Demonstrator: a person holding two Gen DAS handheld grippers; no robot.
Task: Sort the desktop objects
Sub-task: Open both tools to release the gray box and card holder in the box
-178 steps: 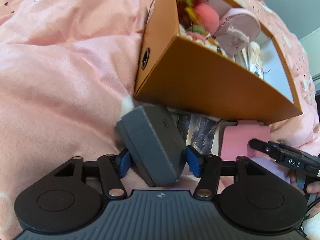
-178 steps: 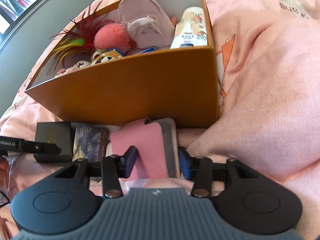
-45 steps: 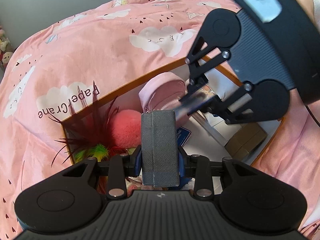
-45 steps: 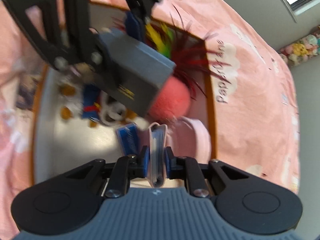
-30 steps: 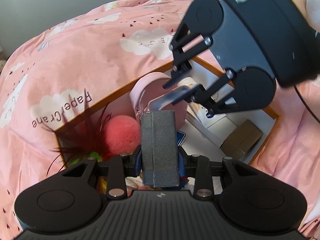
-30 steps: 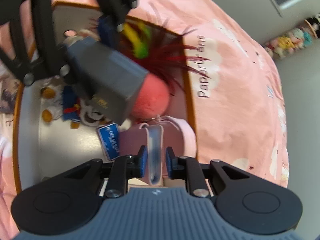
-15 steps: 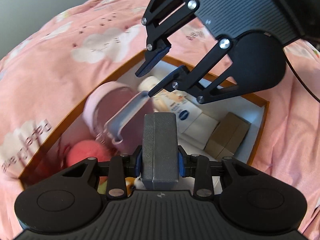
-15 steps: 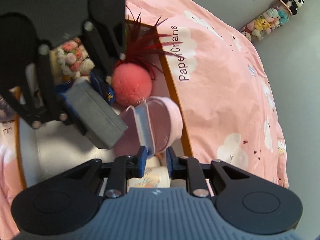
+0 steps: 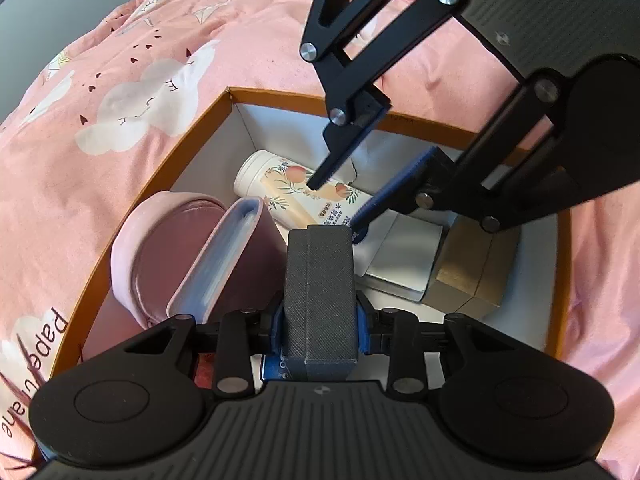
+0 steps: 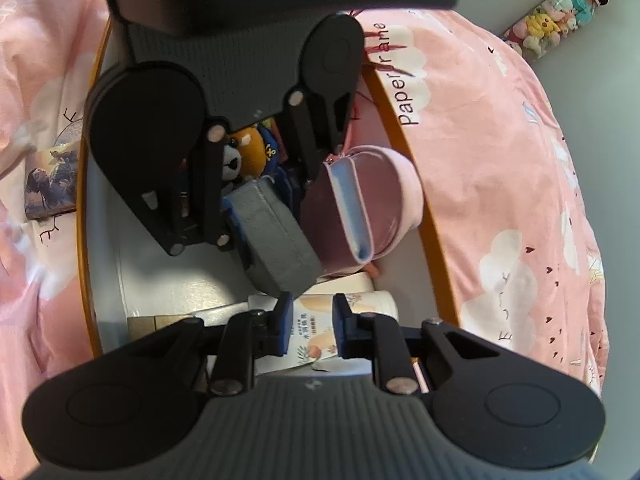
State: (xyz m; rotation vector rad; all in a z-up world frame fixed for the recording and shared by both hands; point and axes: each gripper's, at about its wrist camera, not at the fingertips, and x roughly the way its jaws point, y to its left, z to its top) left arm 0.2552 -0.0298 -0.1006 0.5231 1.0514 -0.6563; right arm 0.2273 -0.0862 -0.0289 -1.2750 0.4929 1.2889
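My left gripper (image 9: 320, 328) is shut on a grey textured box (image 9: 320, 292), held just above the inside of the orange storage box (image 9: 160, 176). The right wrist view shows that grey box (image 10: 276, 236) tilted over the storage box's white floor. My right gripper (image 10: 308, 304) hangs over a peach-print bottle (image 10: 360, 304), its jaws a narrow gap apart with nothing between them. From the left wrist view, the right gripper (image 9: 336, 200) is above the bottle (image 9: 280, 184). A pink card holder (image 9: 224, 256) leans free against a round pink pouch (image 9: 160, 248).
Inside the storage box lie a white carton (image 9: 404, 260), a tan carton (image 9: 468, 268) and a plush bear (image 10: 248, 148). A picture card (image 10: 50, 184) lies outside the box on the pink cloud-print bedding (image 9: 120, 80). The two grippers are close together over the box.
The pink card holder has come out of the right gripper's jaws and now leans on the pouch. The left gripper has sunk with the grey box and shifted toward the bottle end.
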